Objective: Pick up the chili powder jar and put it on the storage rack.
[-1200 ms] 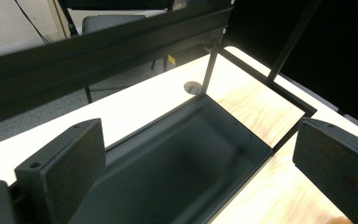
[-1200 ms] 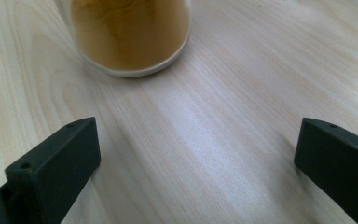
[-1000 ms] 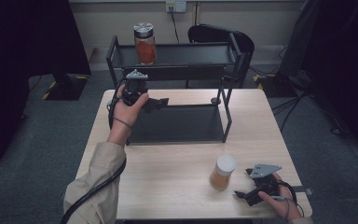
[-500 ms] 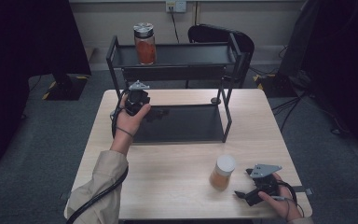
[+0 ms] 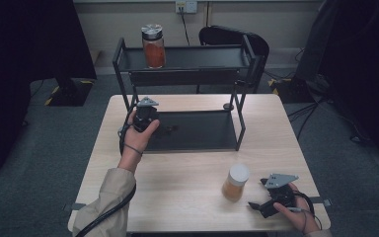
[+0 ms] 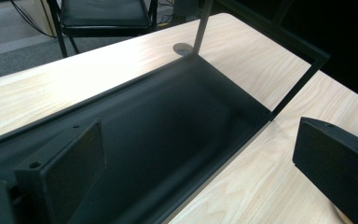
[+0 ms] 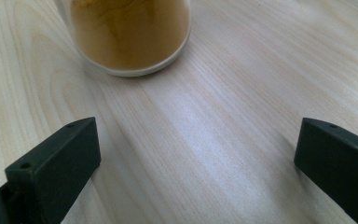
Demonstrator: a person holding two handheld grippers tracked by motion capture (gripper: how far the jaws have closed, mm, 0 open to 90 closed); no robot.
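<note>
A black two-shelf rack stands at the back of the wooden table. A jar of orange-red stuff with a metal lid sits at the left of its top shelf. My left gripper is held over the left end of the bottom shelf, open, with nothing between its jaws. A white-lidded jar of brownish powder stands upright on the table at the front right. My right gripper rests just right of it, open, and the jar's base lies ahead of the jaws, apart from them.
A black chair stands behind the rack. The rack's uprights frame the bottom shelf. Dark curtains hang at both sides, and bare tabletop lies between the two hands.
My left gripper has drawn back a little toward the person, along the left end of the bottom shelf. The right gripper and both jars have stayed put.
</note>
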